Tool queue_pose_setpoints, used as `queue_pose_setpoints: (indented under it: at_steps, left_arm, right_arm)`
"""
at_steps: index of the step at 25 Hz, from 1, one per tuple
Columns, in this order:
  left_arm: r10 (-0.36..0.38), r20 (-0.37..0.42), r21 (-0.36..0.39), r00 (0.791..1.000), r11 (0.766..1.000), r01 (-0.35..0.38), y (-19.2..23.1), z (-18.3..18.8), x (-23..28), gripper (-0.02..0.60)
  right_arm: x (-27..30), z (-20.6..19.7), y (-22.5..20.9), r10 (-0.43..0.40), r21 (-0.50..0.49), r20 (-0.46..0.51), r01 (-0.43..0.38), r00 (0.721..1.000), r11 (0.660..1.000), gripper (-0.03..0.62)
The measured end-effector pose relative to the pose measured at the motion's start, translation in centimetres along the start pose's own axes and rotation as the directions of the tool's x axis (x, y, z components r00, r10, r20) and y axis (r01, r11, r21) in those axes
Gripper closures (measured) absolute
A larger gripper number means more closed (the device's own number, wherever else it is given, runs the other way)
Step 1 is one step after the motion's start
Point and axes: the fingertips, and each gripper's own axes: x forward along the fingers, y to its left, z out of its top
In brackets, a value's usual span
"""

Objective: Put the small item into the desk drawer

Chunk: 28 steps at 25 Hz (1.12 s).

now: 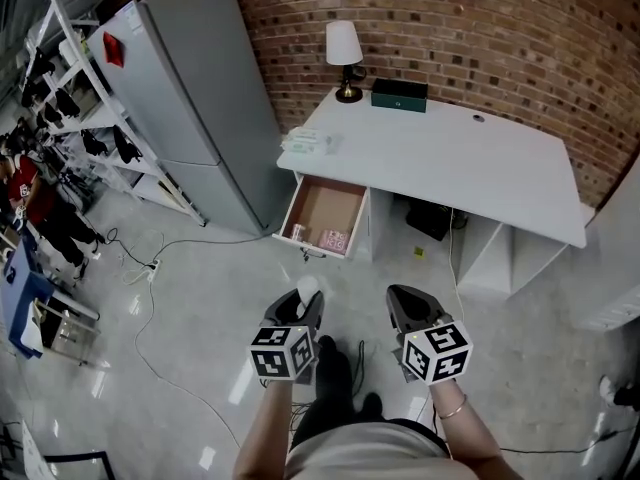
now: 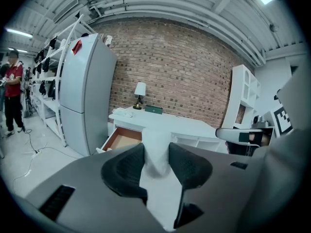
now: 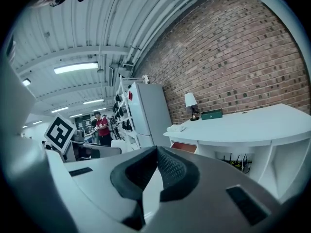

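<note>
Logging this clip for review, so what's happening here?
A person stands back from the white desk, a tool in each hand. The left tool is clamped on a small white item; the right tool is shut and empty. The desk drawer is pulled open, a few things already inside, and the item has not reached it yet.

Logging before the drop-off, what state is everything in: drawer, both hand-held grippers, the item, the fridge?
Desk drawer: pulled open.
Left hand-held gripper: shut on the small white item.
Right hand-held gripper: shut, nothing between jaws.
Small white item: clamped, not yet in drawer.
Fridge: doors closed.
</note>
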Motion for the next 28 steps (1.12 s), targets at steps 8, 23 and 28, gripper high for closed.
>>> queue_pose_setpoints:
  at_steps: [8,23,28]
  left_arm:
    - [0.021,-0.003,-0.034,1.0,0.999,-0.022,5.6,2.8,5.3,0.404]
    - [-0.017,-0.03,-0.05,0.999,0.999,0.016,17.9,9.5,16.4,0.403]
    - [-0.044,-0.032,-0.044,0.999,0.998,0.042,21.6,11.8,19.7,0.403]
  right_arm:
    - [7.0,1.3,-1.5,-0.011,-0.01,-0.041,0.011,0.999,1.0,0.585]
    - [24.2,6.1,-3.1,-0.042,-0.002,-0.048,0.042,0.998,0.999,0.585]
    - [29.2,7.6,-3.2,-0.061,-0.004,-0.045,0.061,0.997,0.998,0.585]
